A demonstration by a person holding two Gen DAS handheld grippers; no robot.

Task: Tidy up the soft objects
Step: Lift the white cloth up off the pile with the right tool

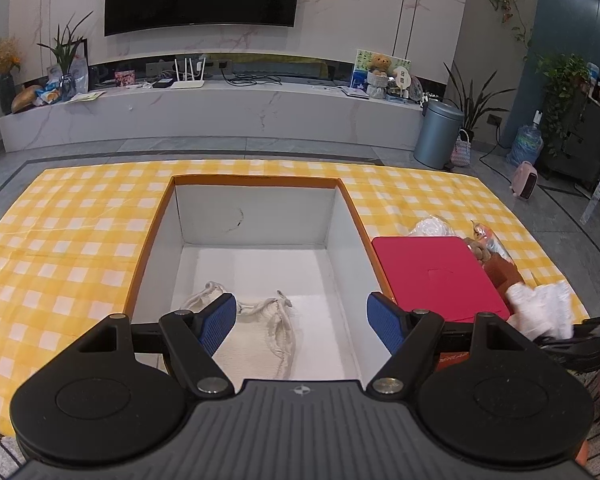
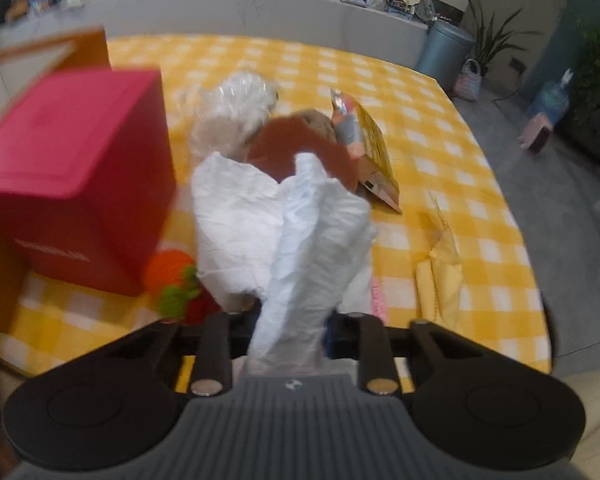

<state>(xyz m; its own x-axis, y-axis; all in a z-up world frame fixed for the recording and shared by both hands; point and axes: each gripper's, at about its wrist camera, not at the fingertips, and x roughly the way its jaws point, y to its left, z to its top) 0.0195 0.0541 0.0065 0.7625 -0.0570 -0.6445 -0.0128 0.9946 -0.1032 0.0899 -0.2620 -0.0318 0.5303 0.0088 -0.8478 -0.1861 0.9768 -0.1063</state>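
An open orange-rimmed white box (image 1: 256, 216) stands on the yellow checked table, with a cream knitted cloth (image 1: 260, 328) lying in its near end. My left gripper (image 1: 302, 320) is open and empty, hovering over the box's near edge above the cloth. My right gripper (image 2: 288, 328) is shut on a white crumpled cloth (image 2: 284, 216), lifted over the table right of the red box (image 2: 72, 168); the cloth also shows in the left wrist view (image 1: 540, 308). Beyond it lie a brown plush toy (image 2: 296, 140) and a clear-wrapped white soft item (image 2: 236, 104).
An orange and green knitted toy (image 2: 172, 276) lies by the red box. A yellow cloth (image 2: 440, 280) and a pink item (image 2: 378, 296) lie to the right. A yellow packet (image 2: 372, 148) leans beside the plush. The table's right edge drops to grey floor.
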